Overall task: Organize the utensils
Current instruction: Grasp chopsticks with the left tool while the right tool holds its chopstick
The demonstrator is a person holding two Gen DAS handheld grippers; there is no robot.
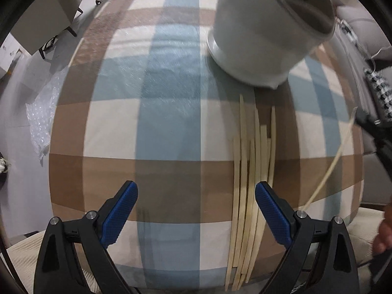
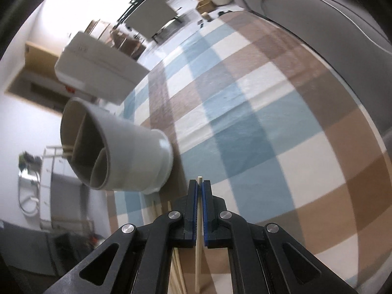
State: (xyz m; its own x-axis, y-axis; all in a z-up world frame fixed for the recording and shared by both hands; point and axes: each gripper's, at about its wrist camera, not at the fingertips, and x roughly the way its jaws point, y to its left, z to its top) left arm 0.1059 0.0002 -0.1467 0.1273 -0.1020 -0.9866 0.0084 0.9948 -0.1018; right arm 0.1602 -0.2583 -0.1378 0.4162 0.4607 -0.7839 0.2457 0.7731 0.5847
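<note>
A pile of several pale wooden chopsticks point(image 1: 250, 176) lies on the checked tablecloth point(image 1: 152, 112), just left of my left gripper's right finger. My left gripper point(image 1: 196, 196) is open and empty above the cloth. A grey round utensil holder point(image 1: 264, 31) with inner dividers stands beyond the pile; in the right wrist view the holder point(image 2: 117, 152) has chopstick ends showing inside. My right gripper point(image 2: 199, 183) is shut on a single chopstick point(image 2: 199, 240), held above the table to the right of the holder. That chopstick also shows at the right in the left wrist view point(image 1: 330, 166).
A white box point(image 2: 98, 73) stands behind the holder. A bubble-wrap bag point(image 1: 41, 122) lies on the floor left of the table. A grey sofa point(image 1: 362, 24) runs along the table's right side. Chairs point(image 1: 49, 17) stand at the far left.
</note>
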